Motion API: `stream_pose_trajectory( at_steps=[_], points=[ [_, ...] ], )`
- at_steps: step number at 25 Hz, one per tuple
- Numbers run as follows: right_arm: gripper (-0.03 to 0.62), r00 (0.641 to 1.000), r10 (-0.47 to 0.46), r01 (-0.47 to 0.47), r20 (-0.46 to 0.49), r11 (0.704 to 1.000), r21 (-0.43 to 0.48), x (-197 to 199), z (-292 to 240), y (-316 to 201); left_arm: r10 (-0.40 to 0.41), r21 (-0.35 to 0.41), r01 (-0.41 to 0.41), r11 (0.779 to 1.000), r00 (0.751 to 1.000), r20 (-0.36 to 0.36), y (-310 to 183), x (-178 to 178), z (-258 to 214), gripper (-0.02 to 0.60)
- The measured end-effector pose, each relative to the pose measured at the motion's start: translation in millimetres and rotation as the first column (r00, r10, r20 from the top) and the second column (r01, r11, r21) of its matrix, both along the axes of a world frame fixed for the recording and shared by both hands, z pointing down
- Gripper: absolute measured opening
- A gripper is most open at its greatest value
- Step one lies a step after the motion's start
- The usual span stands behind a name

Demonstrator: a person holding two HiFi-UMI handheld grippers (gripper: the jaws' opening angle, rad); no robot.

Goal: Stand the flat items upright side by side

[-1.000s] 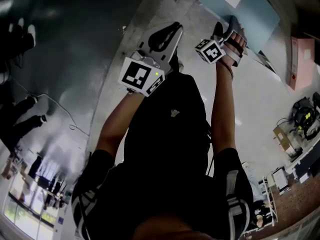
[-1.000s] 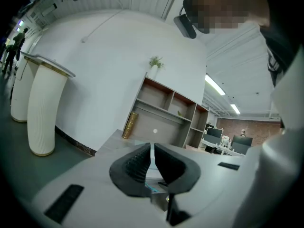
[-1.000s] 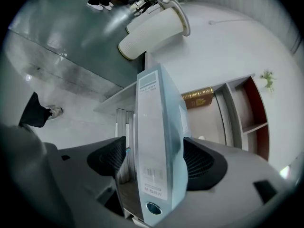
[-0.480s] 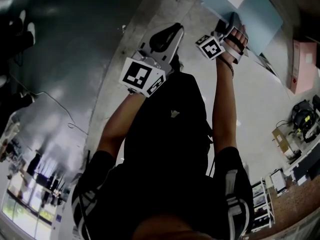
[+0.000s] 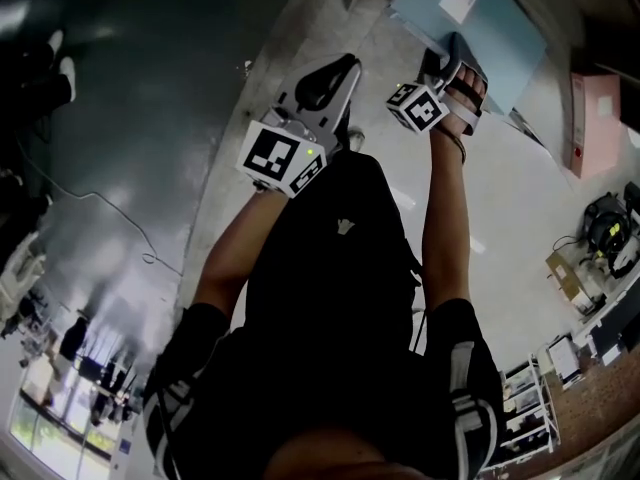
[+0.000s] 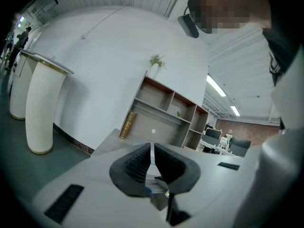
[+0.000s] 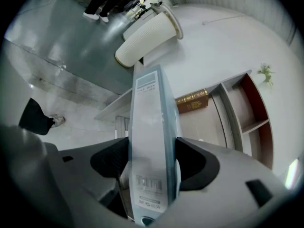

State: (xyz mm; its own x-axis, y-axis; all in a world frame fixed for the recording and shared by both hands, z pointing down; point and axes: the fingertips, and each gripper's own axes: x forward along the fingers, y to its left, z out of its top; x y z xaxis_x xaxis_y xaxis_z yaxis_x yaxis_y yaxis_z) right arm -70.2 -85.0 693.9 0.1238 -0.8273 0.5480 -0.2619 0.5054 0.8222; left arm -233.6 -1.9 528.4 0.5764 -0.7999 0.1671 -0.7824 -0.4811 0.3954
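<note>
right gripper (image 7: 153, 146): jaws have just been closing and now clamp the pale blue file box (image 7: 154, 103), one pad on each broad face.
why held so: the grip spans the thin width with the labelled spine facing back at the gripper. My guess is that the box can then go down edge-on and end up upright.
file box place: held out ahead of the person and pointing towards the shelf unit (image 6: 166, 113). Can't tell whether the far end rests on anything.
left gripper (image 6: 152, 148): jaws together, nothing between them. It hangs beside the right one, probably spare for steadying.
other flat item: pink file box (image 5: 590, 118), well apart at the right edge of the head view, not yet handled.
open room: the shelf bays look mostly bare. A gold book (image 6: 127, 125) stands at the lower left.
edges: shelf side wall and dividers. The box is long, so swing it in with care. The white fluted column (image 6: 42, 108) stands well clear to the left.
</note>
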Motion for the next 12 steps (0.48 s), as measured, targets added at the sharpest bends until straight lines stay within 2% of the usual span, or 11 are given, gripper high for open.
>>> stream_pose_trajectory(
  at_steps=[4, 12],
  points=[
    [0.310, 0.992, -0.039, 0.041, 0.123, 0.999, -0.012, -6.5, -33.5, 10.9, 0.017, 0.012, -0.017, 1.000, 1.000, 0.004, 1.5, 4.8, -24.8, 0.043],
    [0.298, 0.955, -0.022, 0.030, 0.295, 0.999, -0.025, 3.3, -93.4, 18.3, 0.047, 0.037, -0.047, 0.998, 0.999, 0.012, 4.0, 19.1, -74.7, 0.043]
  ],
)
